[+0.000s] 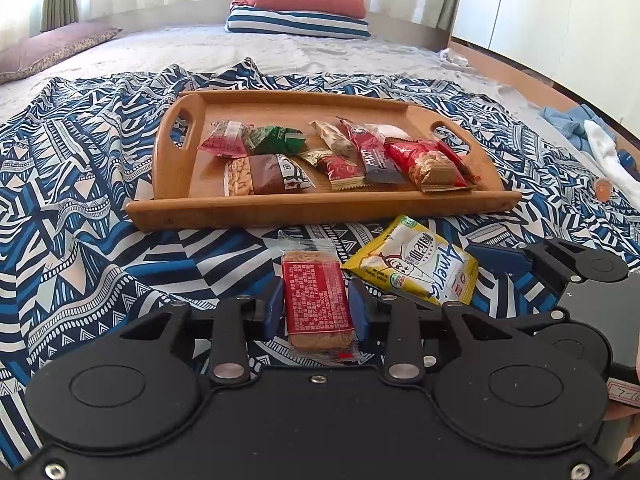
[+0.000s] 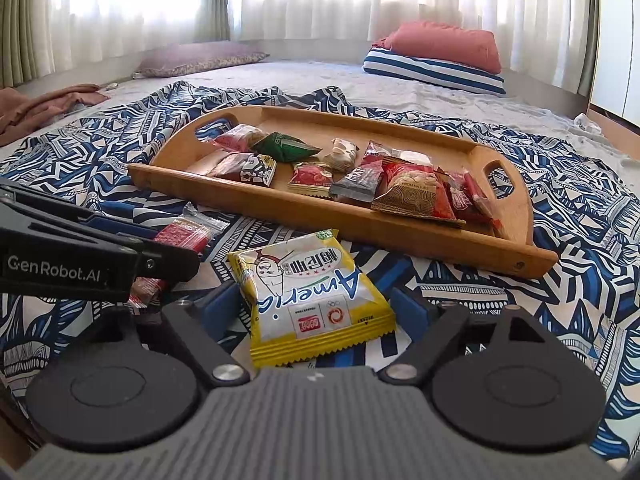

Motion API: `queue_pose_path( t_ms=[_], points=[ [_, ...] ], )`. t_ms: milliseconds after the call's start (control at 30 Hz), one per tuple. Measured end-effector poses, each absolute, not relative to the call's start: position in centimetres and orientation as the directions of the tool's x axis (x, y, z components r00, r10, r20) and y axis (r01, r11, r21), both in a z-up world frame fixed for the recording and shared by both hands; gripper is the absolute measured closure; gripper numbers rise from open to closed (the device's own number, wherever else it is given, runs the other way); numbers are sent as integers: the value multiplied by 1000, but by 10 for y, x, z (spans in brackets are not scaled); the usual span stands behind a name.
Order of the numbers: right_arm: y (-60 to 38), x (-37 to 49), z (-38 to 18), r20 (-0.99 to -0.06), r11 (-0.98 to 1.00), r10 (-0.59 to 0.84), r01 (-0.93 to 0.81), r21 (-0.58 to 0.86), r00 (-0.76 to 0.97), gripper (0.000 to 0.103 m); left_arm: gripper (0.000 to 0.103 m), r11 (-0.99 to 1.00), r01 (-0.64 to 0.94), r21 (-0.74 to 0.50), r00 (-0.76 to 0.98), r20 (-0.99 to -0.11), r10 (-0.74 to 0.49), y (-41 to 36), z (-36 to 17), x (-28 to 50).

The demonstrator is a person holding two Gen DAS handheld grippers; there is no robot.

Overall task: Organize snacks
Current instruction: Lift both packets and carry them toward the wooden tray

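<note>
A patterned cloth point(image 1: 100, 184) is spread on the bed point(image 1: 168, 46). The tray point(image 1: 320, 208) sits on the cloth, with many snack packs point(image 1: 344, 152) lying inside it. In front of the tray, two packs lie on the cloth side by side: the cracker pack point(image 1: 316, 304) on the left, the bigger snack bag point(image 1: 416, 268) on the right. Pillows point(image 1: 304, 8) lie far behind the tray.

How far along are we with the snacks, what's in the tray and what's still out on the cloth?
Done: about ten packets lie in the wooden tray. In hand: the left hand-held gripper has closed on the red biscuit packet; the right hand-held gripper stands open around the yellow packet, pads clear of it. Left: both packets still sit on the patterned cloth, outside the tray.
</note>
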State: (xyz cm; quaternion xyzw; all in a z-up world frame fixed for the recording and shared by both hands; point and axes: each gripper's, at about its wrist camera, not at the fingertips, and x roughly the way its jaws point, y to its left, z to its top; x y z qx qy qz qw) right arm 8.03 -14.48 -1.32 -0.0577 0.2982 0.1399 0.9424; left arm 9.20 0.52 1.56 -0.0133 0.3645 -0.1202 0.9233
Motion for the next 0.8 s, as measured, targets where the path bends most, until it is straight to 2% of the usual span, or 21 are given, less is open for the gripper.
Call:
queue_pose_path(
  t_ms=[367, 800],
  points=[
    [-142, 78, -9, -580, 953, 239, -303, -14, 779, 27, 70, 973, 201, -109, 703, -675, -221, 6, 13, 92],
    [-137, 75, -6, -580, 948, 259, -319, -2, 772, 30, 70, 978, 179, -109, 705, -679, -205, 12, 12, 91]
  ],
)
